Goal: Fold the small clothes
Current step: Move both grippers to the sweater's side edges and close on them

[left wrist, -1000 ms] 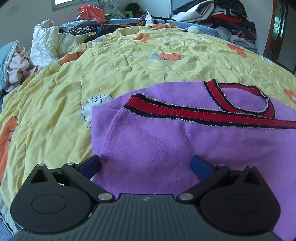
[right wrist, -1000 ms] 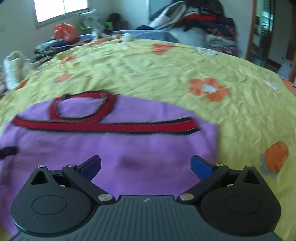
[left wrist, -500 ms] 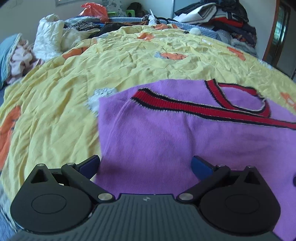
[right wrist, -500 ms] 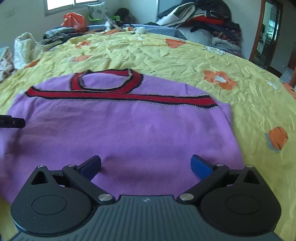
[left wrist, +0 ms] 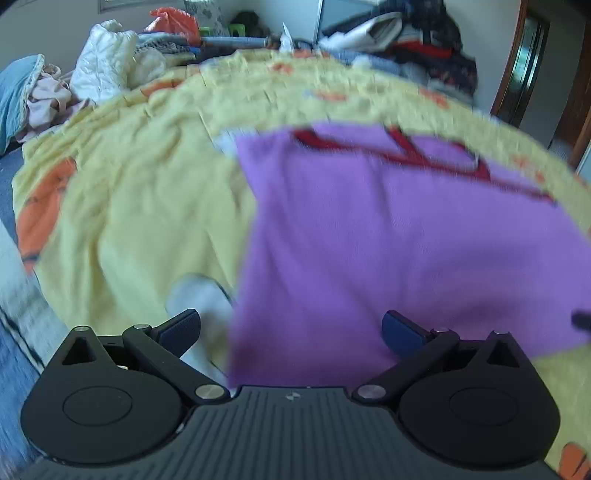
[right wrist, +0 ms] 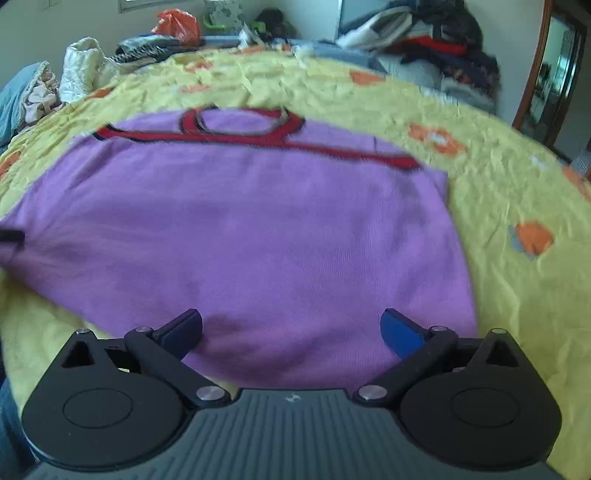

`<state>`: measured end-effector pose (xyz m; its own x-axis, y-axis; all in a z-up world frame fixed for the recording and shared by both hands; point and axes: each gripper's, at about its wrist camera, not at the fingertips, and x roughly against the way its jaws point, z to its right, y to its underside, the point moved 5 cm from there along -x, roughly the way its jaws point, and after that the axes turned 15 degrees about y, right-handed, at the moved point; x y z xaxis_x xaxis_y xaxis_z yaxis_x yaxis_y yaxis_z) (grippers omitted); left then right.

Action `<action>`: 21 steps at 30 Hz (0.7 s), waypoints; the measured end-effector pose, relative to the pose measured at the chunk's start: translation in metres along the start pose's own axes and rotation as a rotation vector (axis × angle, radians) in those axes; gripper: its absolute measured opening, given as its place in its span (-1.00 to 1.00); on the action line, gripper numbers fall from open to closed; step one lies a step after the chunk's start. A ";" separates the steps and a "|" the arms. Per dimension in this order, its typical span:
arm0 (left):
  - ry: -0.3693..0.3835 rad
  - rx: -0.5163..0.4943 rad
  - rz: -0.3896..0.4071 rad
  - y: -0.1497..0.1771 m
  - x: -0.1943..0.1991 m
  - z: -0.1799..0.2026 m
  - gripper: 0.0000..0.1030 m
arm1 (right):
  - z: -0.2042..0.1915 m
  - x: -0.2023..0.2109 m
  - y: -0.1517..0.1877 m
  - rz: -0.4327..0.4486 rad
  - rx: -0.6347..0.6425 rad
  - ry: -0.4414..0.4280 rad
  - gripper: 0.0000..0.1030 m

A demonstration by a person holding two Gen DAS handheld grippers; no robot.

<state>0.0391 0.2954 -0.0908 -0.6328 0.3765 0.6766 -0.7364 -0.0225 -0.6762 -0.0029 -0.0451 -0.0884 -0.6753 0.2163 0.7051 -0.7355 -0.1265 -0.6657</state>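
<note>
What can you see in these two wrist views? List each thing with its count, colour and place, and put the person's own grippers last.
Top: one, purple with red and black trim, spread flat on the bedspread.
Bedspread: one, yellow with orange flowers, covering the bed.
Padded jacket: one, white, far left edge.
Clothes pile: one, mixed dark, red and white, far right.
Bag: one, orange, far end.
Door frame: one, brown, right.
Left gripper: one, black with blue pads, open over the top's left edge.
Right gripper: one, same colours, open over the top.
</note>
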 end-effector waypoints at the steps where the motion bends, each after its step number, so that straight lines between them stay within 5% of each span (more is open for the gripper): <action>1: 0.012 0.014 0.020 -0.012 0.002 -0.009 1.00 | -0.012 0.008 -0.004 0.033 0.015 -0.021 1.00; 6: 0.183 0.134 -0.058 -0.076 -0.042 -0.059 1.00 | -0.120 0.044 -0.012 0.245 0.163 -0.127 1.00; 11: 0.328 0.219 -0.106 -0.109 -0.081 -0.085 1.00 | -0.224 0.066 -0.008 0.486 0.416 -0.077 1.00; 16: 0.475 0.345 -0.089 -0.115 -0.083 -0.111 1.00 | -0.263 0.068 -0.001 0.533 0.521 -0.118 1.00; 21: 0.610 0.518 -0.052 -0.119 -0.088 -0.135 1.00 | -0.273 0.066 0.004 0.568 0.588 -0.071 1.00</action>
<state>0.2146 0.3899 -0.1095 -0.4626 0.8254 0.3235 -0.8735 -0.3620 -0.3254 -0.0359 0.2334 -0.1115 -0.9407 -0.0924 0.3263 -0.1762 -0.6891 -0.7029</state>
